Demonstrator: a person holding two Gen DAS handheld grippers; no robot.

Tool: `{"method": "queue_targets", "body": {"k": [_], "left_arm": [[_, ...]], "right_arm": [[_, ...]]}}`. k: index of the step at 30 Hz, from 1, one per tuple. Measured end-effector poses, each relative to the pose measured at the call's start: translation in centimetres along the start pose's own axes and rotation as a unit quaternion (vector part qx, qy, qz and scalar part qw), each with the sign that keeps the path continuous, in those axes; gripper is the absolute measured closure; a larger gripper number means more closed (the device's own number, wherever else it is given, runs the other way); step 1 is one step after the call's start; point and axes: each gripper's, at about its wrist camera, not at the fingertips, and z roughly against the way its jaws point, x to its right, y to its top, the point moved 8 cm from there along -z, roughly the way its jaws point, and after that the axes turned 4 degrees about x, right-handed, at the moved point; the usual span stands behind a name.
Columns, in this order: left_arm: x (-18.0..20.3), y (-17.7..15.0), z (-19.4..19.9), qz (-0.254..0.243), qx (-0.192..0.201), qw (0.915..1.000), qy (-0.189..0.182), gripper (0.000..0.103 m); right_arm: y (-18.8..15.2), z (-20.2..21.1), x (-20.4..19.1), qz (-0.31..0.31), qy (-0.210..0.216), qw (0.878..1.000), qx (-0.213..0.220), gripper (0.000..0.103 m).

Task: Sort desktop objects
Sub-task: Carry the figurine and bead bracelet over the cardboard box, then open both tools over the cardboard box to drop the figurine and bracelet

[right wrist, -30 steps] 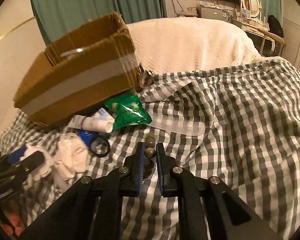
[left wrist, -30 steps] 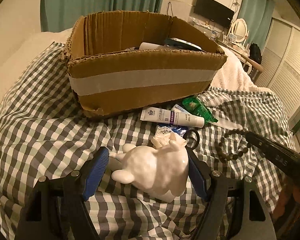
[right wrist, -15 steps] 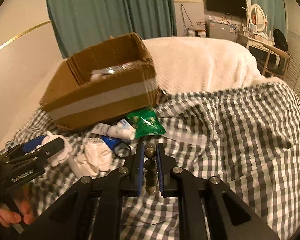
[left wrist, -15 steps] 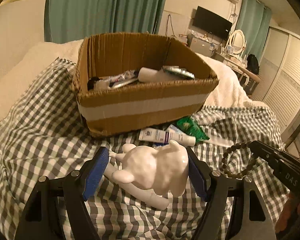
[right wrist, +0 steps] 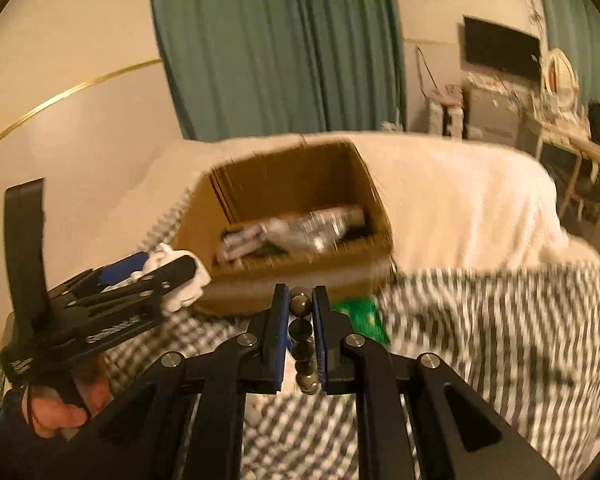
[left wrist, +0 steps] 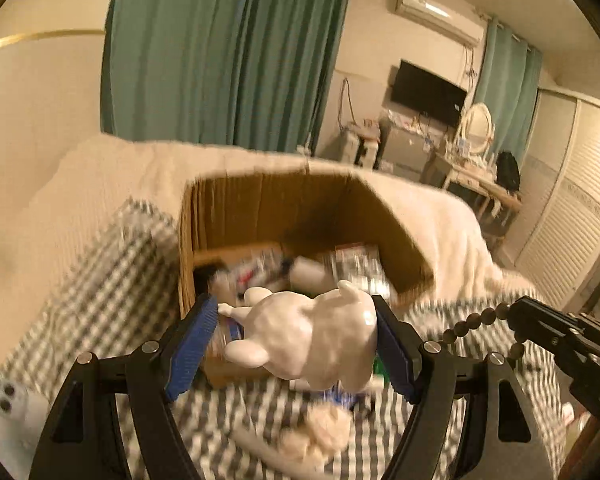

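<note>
Left gripper [left wrist: 296, 344]: blue-padded fingers [left wrist: 194, 340] pinch a glossy white ceramic animal figurine [left wrist: 312, 336] by its flanks, its lumpy body held in the air before the near wall of an open cardboard box [left wrist: 268, 208]. Right gripper [right wrist: 301, 332]: fingers [right wrist: 279, 332] pressed close on a bead bracelet [right wrist: 301, 330] of dark, round, polished beads, stacked in a column between the pads; in the left wrist view the strand [left wrist: 476, 320] loops out from the black tips at right. The corrugated brown box sits on a bed covered by a green-and-white checked cloth [right wrist: 500, 320], with a cream textured blanket [right wrist: 460, 192] beyond. Inside the box lie tubes and shiny packets [right wrist: 300, 228], blurred and hard to identify. A green wrapper [right wrist: 360, 316] is partly hidden behind the right gripper, just beside the box. Below the figurine a crumpled pale tissue [left wrist: 320, 436] and a blue object are smeared by motion. A white device with two dark lenses [left wrist: 8, 404] is cut off at the lower left edge. Teal pleated curtains [left wrist: 220, 52] hang behind.
</note>
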Motion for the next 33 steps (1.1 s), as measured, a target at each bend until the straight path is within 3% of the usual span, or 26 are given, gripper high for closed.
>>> {"method": "queue_targets", "body": {"k": [7, 15, 18, 19, 21, 22, 27, 29, 33], "left_arm": [[-1.1, 4.5, -3.2, 0.028, 0.031, 0.9990, 0.015, 0.025], [-3.8, 3.1, -10.8, 0.024, -0.015, 0.9995, 0.011, 0.025], [-4.5, 2.3, -11.4, 0.032, -0.022, 0.9992, 0.006, 0.013], [-4.6, 2.1, -11.3, 0.036, -0.023, 0.9991, 0.005, 0.005], [-5.0, 2.1, -10.7, 0.045, -0.019, 0.9987, 0.012, 0.003], [-5.2, 2.1, -10.2, 0.048, -0.017, 0.9986, 0.018, 0.003], [-4.4, 1.8, -5.9, 0.038, 0.004, 0.9991, 0.020, 0.000], [-3.4, 1.2, -3.8, 0.027, 0.008, 0.9994, 0.019, 0.000], [-1.1, -1.4, -1.6, 0.015, -0.019, 0.9997, 0.001, 0.000]], "right_arm": [[6.9, -3.2, -1.2, 0.025, 0.017, 0.999, 0.029, 0.092], [8.2, -12.2, 0.7, 0.004, 0.010, 1.000, 0.000, 0.092], [7.8, -14.2, 1.6, 0.003, 0.002, 1.000, -0.008, 0.091], [7.8, -14.7, 2.1, -0.002, -0.004, 1.000, -0.010, 0.084], [7.8, -14.4, 2.8, -0.012, -0.006, 1.000, -0.002, 0.068], [7.8, -13.9, 3.1, -0.017, -0.008, 1.000, 0.006, 0.065], [7.0, -9.1, 4.2, -0.025, -0.023, 0.999, 0.028, 0.065], [6.1, -6.7, 5.0, -0.023, -0.036, 0.999, 0.033, 0.058], [3.9, -3.5, 6.7, -0.023, -0.061, 0.997, 0.028, 0.055]]}}
